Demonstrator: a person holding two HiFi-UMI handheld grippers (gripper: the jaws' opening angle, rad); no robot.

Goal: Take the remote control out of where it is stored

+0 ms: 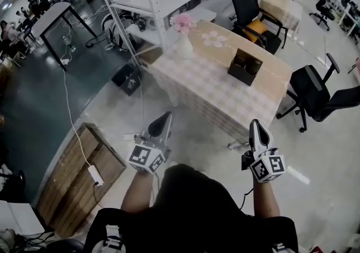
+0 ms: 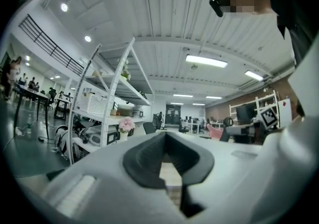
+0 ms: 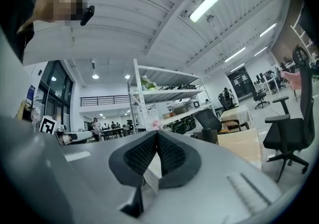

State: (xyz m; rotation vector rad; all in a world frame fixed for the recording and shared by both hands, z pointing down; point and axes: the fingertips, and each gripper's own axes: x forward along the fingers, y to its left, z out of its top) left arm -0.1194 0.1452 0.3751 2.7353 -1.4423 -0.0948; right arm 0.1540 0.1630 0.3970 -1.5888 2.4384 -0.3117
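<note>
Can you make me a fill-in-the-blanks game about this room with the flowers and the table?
1. The flowers in the white vase are ____.
2. The chair to the right of the table is coloured ____.
3. The left gripper and the right gripper hold nothing, and their jaws are ____.

Missing words: pink, black, shut.

We wear a black top [image 1: 197,212] whose sleeves stop short of the forearms. Our left claw [image 1: 163,118] and right claw [image 1: 257,127] match: pale grey shells narrowing to dark tips. Each has a cube [image 1: 147,157] with black-and-white square markers at its near end. A thin black cable [image 1: 246,198] runs by the right one. Up close, the pads [image 3: 139,156] are dark grey and finely dimpled.
</note>
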